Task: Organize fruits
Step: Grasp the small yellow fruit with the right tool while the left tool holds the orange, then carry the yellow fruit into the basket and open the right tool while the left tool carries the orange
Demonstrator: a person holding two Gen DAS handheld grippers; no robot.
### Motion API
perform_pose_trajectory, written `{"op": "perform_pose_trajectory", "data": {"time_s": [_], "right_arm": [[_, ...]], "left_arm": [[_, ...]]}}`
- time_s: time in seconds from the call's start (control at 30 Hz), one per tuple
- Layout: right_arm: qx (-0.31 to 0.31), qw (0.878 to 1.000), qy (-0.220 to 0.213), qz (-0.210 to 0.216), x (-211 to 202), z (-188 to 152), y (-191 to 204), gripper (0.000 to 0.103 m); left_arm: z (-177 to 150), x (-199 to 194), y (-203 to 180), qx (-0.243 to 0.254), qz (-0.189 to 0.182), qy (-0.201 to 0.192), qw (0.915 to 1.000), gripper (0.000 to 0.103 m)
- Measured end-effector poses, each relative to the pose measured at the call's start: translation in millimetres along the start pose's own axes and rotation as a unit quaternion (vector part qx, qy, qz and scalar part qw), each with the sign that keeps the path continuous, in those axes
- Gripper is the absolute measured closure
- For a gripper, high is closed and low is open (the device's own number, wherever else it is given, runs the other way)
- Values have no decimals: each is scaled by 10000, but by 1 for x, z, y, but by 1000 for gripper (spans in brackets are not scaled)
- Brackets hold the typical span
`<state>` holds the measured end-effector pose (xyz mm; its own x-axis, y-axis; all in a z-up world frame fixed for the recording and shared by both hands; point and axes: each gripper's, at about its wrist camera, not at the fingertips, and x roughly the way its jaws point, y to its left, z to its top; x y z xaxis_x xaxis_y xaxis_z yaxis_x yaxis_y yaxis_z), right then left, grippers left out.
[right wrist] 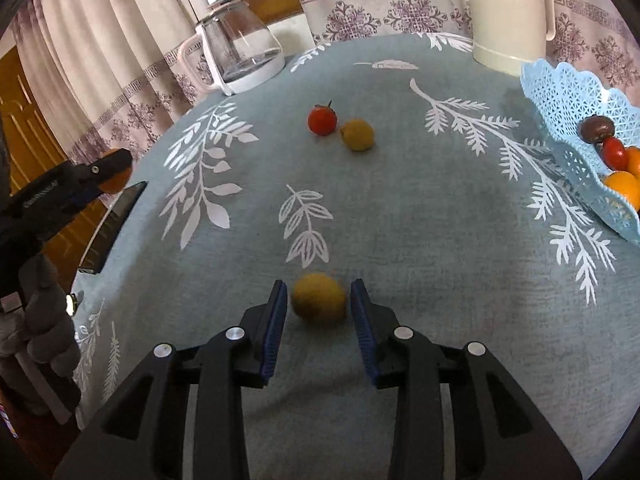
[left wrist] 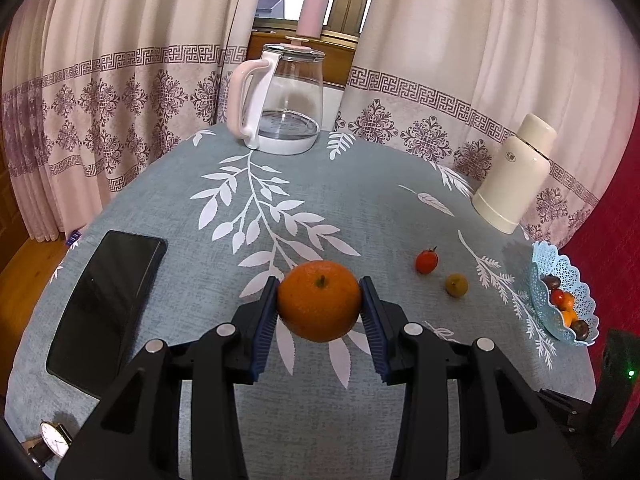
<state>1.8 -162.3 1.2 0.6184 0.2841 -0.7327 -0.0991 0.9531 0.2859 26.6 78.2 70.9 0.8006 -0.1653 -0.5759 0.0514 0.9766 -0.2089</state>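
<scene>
Left wrist view: the left gripper point(left wrist: 320, 312) clamps an orange point(left wrist: 319, 300) between its pads, clear above the table

Right wrist view: the right gripper point(right wrist: 319, 308) stands open, a yellow fruit point(right wrist: 319, 298) lying between its fingers untouched

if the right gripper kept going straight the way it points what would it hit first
Most likely the yellow-green fruit lying between the right gripper's open jaws, then the tablecloth beneath; depth is hard to judge.

orange point(left wrist: 319, 300): clamped aloft; yellow fruit point(right wrist: 319, 298): on cloth, slightly blurred | tomato point(right wrist: 322, 119), second yellow fruit point(right wrist: 357, 134): seemingly touching
</scene>
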Motion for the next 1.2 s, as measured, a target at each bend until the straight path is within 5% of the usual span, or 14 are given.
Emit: {"op": "perform_pose_trajectory", "data": {"time_s": [0.43,0.8,1.2], "right_arm": [[-27,9989,-423,-224,-25,4,-6,75],[747,9804,-1506,-1028,-98,28,-83,75],[1282,9656,-1660,-1538,-104,32,-146,74]], "left_arm": [[-2,1,-9,102,-41,23,9999,61],[-2,2,-31,276,-125,31,9995,61],[0,5,-59,524,-187,65,9984,61]]}}
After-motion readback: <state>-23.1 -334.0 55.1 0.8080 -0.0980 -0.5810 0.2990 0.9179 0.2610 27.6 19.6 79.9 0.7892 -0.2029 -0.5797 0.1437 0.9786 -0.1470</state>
